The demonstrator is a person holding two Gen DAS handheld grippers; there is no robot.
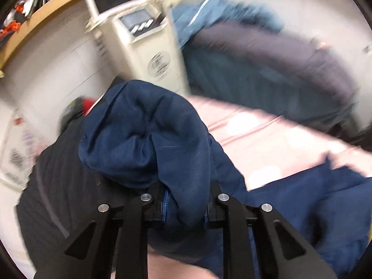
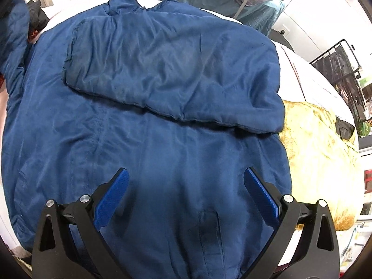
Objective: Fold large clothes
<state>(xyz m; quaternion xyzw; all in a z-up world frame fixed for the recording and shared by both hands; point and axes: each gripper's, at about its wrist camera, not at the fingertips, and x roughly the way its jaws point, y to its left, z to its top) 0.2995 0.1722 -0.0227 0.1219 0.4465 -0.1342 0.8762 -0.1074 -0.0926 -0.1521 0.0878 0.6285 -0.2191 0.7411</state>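
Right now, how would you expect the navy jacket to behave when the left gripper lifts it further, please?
Probably floppy: the navy jacket bunches and droops over the left gripper. It looks light for its size, lying in soft creases. Its smooth sheen suggests it may slide on the pink bedding.

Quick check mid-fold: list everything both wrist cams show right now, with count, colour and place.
Jacket: one, navy, spread on the bed, one sleeve folded across it.
Bed sheet: one, pale pink, under the jacket.
Black garment: one, left of the jacket.
Yellow cushion: one, right of the jacket.
Floor machine: one, cream, past the bed.
Teal and grey bedding: piled behind.
Left gripper: closed on jacket fabric.
Right gripper: open, above the jacket.
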